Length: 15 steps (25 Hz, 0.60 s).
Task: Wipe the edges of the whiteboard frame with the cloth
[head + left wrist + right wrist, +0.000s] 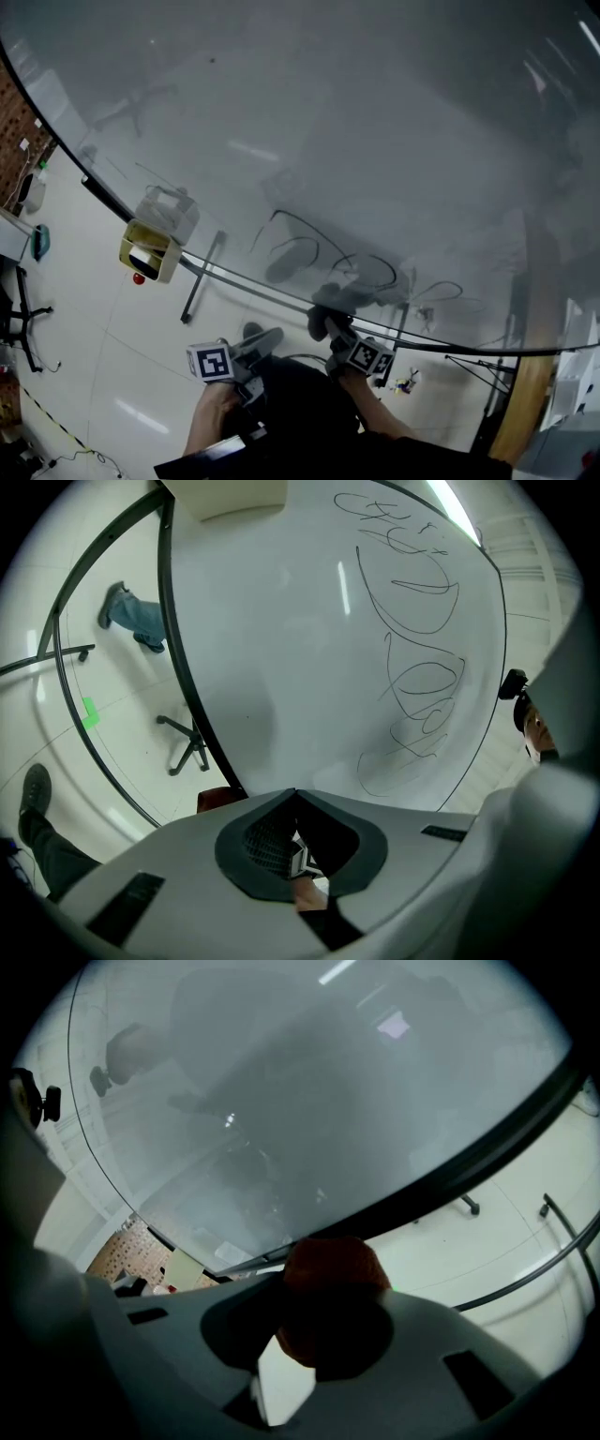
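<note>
Bottom rail of the whiteboard frame [450, 1162] and the wiping tool. The right gripper [328, 1302] is clamped on a bunched orange-red cloth [335, 1262], which stands proud of the fingertips and lies against or just short of the dark rail; contact cannot be confirmed. The rail's long axis runs across the right gripper view from lower left to upper right, so a wiping stroke would presumably travel sideways along it, not toward the whiteboard [375, 141]. The left gripper [295, 797] is closed on nothing and held lower, farther from the rail, making the right the working side. In the head view the rail has open run to the right; to the left a pale yellow box [155, 234] hangs on it and would likely interrupt a stroke.
</note>
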### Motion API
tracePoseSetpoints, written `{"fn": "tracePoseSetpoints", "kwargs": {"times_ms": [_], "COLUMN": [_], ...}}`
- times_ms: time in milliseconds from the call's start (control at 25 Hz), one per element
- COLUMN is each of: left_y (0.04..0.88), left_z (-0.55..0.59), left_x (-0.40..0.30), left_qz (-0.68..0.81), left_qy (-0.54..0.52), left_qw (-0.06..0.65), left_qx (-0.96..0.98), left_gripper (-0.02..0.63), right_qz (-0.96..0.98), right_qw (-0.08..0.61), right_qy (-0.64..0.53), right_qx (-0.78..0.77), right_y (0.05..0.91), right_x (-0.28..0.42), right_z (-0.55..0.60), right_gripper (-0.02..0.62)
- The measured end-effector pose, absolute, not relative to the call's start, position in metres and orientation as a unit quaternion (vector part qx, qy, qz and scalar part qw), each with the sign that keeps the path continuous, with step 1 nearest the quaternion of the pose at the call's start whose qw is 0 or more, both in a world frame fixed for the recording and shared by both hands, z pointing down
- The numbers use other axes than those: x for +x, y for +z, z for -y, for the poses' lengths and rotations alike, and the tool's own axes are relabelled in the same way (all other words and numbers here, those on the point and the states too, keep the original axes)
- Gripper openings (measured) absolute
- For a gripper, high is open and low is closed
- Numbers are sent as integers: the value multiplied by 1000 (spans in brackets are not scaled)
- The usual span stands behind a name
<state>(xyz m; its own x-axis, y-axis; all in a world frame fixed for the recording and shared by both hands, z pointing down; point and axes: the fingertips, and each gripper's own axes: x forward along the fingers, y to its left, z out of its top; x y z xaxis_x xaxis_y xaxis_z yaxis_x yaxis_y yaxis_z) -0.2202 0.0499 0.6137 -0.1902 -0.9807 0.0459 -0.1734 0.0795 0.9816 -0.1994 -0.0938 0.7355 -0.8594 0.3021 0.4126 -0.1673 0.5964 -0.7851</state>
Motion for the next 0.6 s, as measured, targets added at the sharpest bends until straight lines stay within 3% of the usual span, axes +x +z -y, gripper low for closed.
{"fn": "tracePoseSetpoints", "kwargs": {"times_ms": [600], "left_y": [620], "left_z": [-97], "left_x": [-272], "left_qz": [601], "left_qy": [-499], "left_qw": [437], "left_qx": [446], "left_gripper": [-5], "right_qz": [852], "right_qw": [294], "right_qy": [427], "right_qx": [-70], "right_y": [733], "right_x": [-251], "right_z": [33], "right_gripper": [87]}}
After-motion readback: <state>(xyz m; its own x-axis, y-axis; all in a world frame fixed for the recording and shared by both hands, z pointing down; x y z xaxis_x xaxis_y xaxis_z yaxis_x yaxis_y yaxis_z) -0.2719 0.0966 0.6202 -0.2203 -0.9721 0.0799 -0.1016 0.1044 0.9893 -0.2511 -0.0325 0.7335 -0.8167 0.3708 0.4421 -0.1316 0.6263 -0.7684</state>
